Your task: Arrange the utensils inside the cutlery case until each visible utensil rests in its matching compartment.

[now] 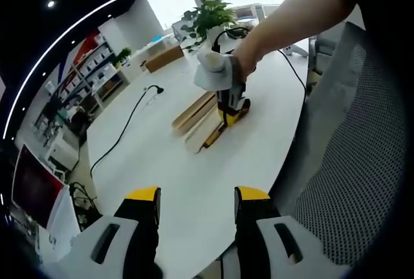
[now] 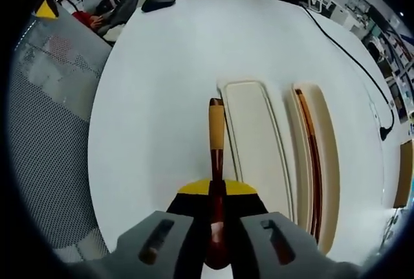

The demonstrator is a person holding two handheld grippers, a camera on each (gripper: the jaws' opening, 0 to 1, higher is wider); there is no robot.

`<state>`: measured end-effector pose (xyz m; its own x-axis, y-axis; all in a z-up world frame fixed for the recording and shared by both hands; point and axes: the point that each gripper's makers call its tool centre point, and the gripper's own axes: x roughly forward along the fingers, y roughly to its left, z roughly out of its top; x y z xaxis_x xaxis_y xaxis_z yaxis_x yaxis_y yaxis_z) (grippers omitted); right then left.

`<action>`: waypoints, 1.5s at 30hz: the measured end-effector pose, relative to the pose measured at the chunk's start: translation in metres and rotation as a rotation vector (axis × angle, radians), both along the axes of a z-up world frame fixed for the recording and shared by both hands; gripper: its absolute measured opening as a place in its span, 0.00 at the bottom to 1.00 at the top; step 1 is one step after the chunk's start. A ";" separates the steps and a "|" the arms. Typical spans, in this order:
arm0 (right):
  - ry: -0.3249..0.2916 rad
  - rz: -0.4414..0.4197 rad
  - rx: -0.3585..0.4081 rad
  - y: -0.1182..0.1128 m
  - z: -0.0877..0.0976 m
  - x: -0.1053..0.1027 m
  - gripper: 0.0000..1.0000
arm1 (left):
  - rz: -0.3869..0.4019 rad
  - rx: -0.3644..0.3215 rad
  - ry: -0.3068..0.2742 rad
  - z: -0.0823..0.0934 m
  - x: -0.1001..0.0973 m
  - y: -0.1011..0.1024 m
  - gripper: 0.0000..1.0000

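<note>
A cream cutlery case (image 2: 253, 138) lies on the white table (image 2: 155, 98) with two long compartments. Its left compartment holds nothing. The right one (image 2: 326, 156) holds a thin dark-brown utensil (image 2: 315, 162). My right gripper (image 2: 217, 191) is shut on a reddish-brown utensil with a tan end (image 2: 216, 130), which points forward just left of the case's left rim, above the table. In the left gripper view, a person's arm holds that right gripper (image 1: 228, 94) over the near end of the case (image 1: 194, 114). My left gripper (image 1: 197, 201) stands open, well short of the case, with nothing between its fingers.
A black cable (image 1: 123, 130) runs across the table to the left of the case. A potted plant (image 1: 210, 17) and a wooden box (image 1: 162, 57) stand at the far end. A grey mesh chair (image 1: 349, 162) sits against the table's right edge.
</note>
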<state>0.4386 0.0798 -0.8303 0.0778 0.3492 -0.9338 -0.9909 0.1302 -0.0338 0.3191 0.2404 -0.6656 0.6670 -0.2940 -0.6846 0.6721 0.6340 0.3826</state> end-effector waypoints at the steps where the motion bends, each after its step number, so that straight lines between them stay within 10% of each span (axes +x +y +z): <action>1: 0.001 -0.002 -0.001 0.000 0.000 0.000 0.01 | 0.000 0.001 0.000 0.000 0.000 0.000 0.47; 45: -0.068 0.037 -0.065 -0.023 0.013 -0.002 0.00 | -0.017 0.003 -0.050 0.008 0.003 -0.002 0.46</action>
<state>0.4370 0.0569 -0.8169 0.1298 0.2918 -0.9477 -0.9901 0.0889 -0.1082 0.3225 0.2386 -0.6574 0.6957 -0.3035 -0.6511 0.6624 0.6218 0.4179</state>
